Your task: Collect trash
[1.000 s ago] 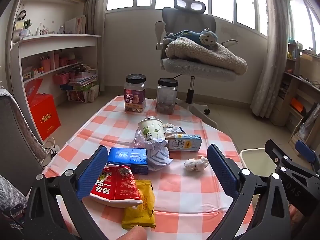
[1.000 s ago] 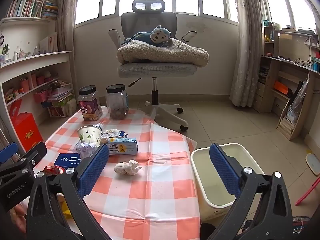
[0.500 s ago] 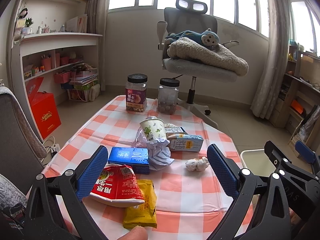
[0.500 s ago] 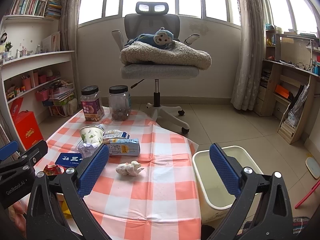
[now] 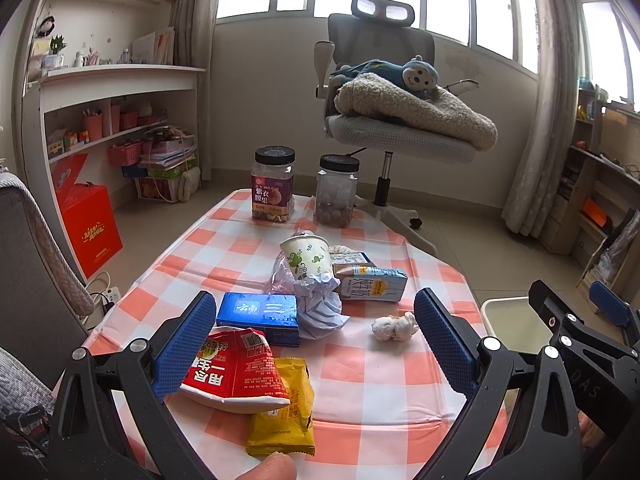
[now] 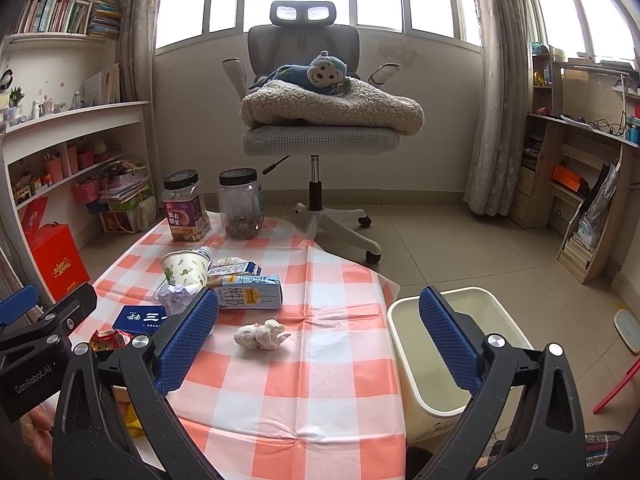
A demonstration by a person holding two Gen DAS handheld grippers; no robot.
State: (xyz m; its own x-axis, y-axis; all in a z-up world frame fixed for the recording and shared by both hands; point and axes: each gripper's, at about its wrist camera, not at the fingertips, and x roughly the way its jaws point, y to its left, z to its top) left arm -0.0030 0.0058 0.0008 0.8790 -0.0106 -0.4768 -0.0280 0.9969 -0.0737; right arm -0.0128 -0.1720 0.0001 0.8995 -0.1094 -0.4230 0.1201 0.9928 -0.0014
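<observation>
While both tools hovered over the near edge of the bench [image 5: 372, 376], the left hand-held gripper [image 5: 316, 344] stood spread wide with nothing between its blue pads, and the right hand-held gripper [image 6: 318, 340] was likewise spread and empty; nearest the left one lay a yellow snack packet [image 5: 286, 412], partly overlapped by a red snack bag [image 5: 236, 372]; just behind the bag sat a blue box [image 5: 260, 316], touching a crumpled sheet of pale paper [image 5: 320, 308]; to the right, apart from the rest, lay a crumpled white tissue [image 6: 262, 334] on the checked cloth; beyond these a milk carton [image 6: 248, 296] lay on its side, next to a tilted paper cup [image 5: 306, 256]; at the far end of the bench two black-lidded jars [image 5: 272, 184] stood upright side by side; beside the bench on the right, on the floor, stood a cream waste bin [image 6: 440, 360], its mouth showing between the right pads; farther back stood an office chair [image 6: 316, 80] bearing a blanket and a plush monkey.
</observation>
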